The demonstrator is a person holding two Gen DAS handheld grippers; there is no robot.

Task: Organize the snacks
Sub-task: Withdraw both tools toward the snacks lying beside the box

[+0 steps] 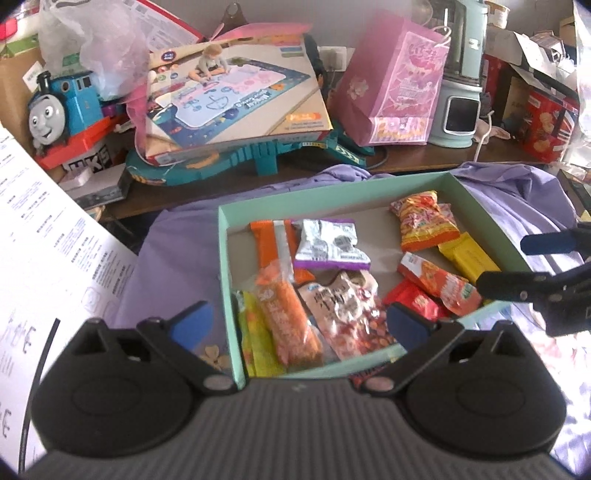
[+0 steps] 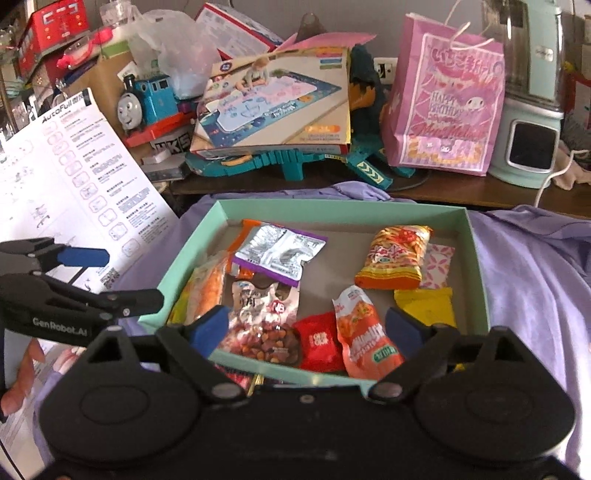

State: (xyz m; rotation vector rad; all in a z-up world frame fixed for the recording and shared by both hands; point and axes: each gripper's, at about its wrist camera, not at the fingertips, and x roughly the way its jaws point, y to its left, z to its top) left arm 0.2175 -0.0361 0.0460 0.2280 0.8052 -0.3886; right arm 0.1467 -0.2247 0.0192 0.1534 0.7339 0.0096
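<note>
A dark wooden shelf (image 2: 461, 190) runs along a grey wall (image 2: 384, 22), crowded with a toy train (image 2: 147, 101), boxes and a pink gift bag (image 2: 448, 107). Purple cloth (image 2: 535, 266) covers the foreground.

glossy foil snack packets (image 2: 393, 258), matt cardboard box (image 2: 476, 258), purple cloth (image 2: 535, 266)

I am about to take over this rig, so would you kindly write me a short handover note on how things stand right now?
Left gripper: open, holding nothing, over the near left of the mint-green cardboard box.
Right gripper: open, holding nothing, over the box's near edge.
Snacks: the silver-and-purple foil packet, orange-and-gold puffed bag, yellow packet, small red packet and others lie loose in the box on the lilac cloth.
Done: snacks gathered in the box.
Left: possibly a packet showing just outside the near wall; tidying the mixed pile.
</note>
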